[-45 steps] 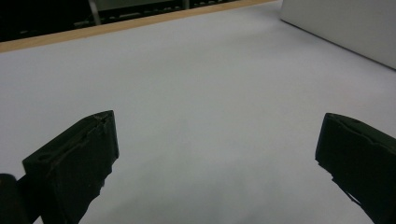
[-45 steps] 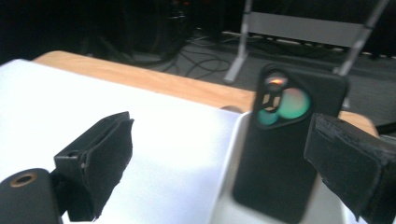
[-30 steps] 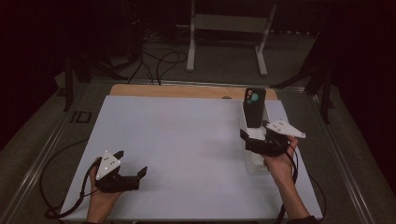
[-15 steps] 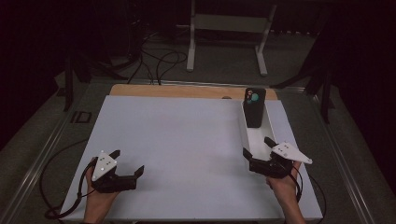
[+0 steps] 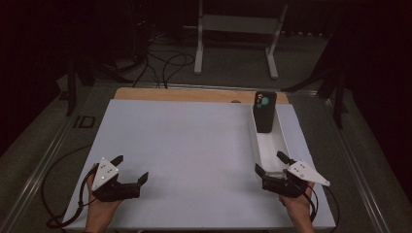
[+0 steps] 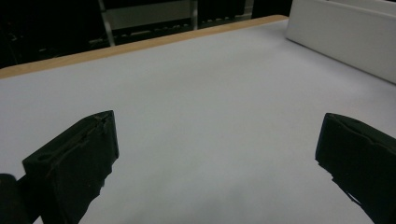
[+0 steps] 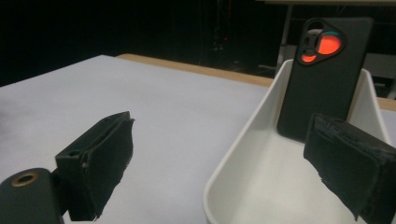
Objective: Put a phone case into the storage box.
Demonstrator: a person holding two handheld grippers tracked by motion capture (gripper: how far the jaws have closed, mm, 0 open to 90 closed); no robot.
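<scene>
Pulled back to the tray's (image 5: 256, 141) near end, the right gripper (image 5: 273, 163), jaws spread and empty, has the upright phone case (image 5: 265, 112) at twelve o'clock, far from the left gripper (image 5: 130, 171).

White bin (image 6: 345, 32) cut off right

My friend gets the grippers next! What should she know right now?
Left gripper: open, holding nothing, low over the white mat at its near left.
Right gripper: open, holding nothing, at the near end of the white tray.
Phone case: black, standing upright, leaning on the tray's far end.
Done: case is in the tray.
Left: probably nothing except parking both grippers.
</scene>
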